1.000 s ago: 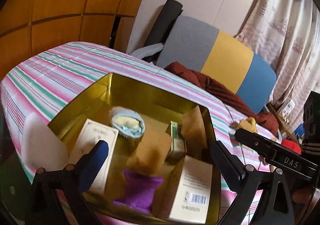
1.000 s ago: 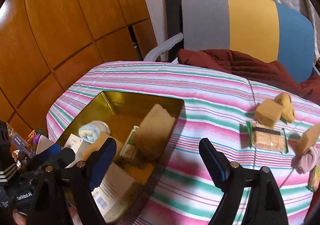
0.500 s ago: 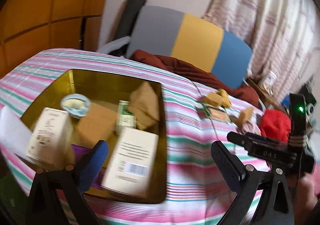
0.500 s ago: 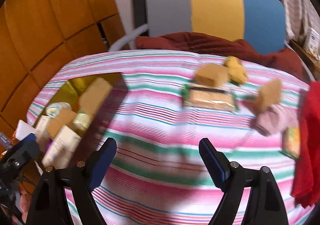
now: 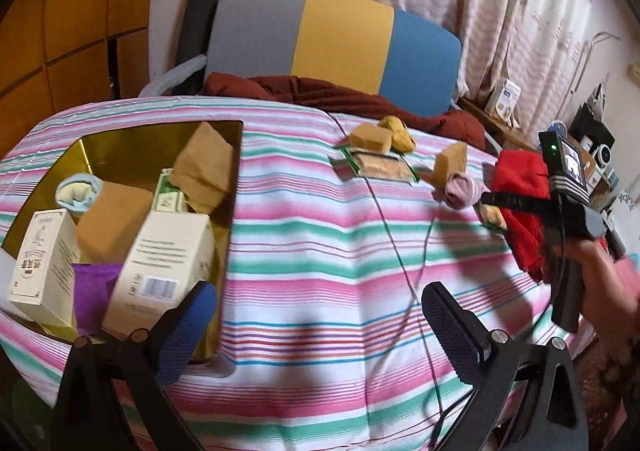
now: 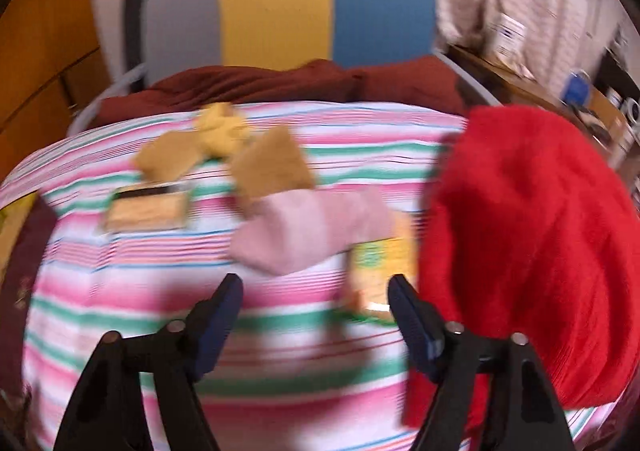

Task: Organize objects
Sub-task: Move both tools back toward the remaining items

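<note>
A gold tin at the left of the striped table holds two white boxes, brown blocks, a rolled sock and a purple pouch. My left gripper is open and empty over the table's front. My right gripper is open and empty, just short of a pink rolled cloth and a yellow packet. Brown blocks, a yellow cloth and a flat packet lie beyond. The right gripper also shows in the left wrist view.
A red knit cloth lies at the table's right edge. A grey, yellow and blue chair back with a maroon blanket stands behind. A thin cable runs across the cloth.
Both grippers have swung right, away from the tin. The right gripper has closed in on the pink cloth and yellow packet. Both stay open.
</note>
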Available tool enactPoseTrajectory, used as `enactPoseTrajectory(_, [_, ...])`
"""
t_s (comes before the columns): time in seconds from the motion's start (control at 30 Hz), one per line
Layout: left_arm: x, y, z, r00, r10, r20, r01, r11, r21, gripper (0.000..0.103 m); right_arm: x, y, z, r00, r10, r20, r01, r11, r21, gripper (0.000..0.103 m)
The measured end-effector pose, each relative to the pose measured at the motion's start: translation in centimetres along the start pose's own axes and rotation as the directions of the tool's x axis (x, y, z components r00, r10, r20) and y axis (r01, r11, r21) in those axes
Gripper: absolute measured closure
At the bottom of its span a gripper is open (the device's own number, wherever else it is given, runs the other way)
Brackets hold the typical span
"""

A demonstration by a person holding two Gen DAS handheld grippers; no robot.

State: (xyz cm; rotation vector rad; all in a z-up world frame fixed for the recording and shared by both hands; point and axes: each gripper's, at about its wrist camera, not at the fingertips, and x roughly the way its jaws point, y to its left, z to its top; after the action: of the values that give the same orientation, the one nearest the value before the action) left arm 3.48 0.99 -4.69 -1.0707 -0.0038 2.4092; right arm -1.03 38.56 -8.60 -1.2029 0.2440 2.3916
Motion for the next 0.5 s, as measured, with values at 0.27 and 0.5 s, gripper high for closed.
enactPoseTrajectory(0.27, [1.5,-1.3,-0.5,0.999,0.004,-0.040,-0.003,1.000,0.030,0.000,4.4,-3.1,-0.1,0.996,-0.045,-0.081,0.047,0.999,0.023,0.027])
enactPoseTrajectory(0.5, [2.8,-2.3,-0.5,0.998,-0.012,-0.067,0.013,1.000,0.016,0.000,4.7,-2.2,0.3,0.998,-0.001,-0.064,-0.001,0.999,-0.039,0.042])
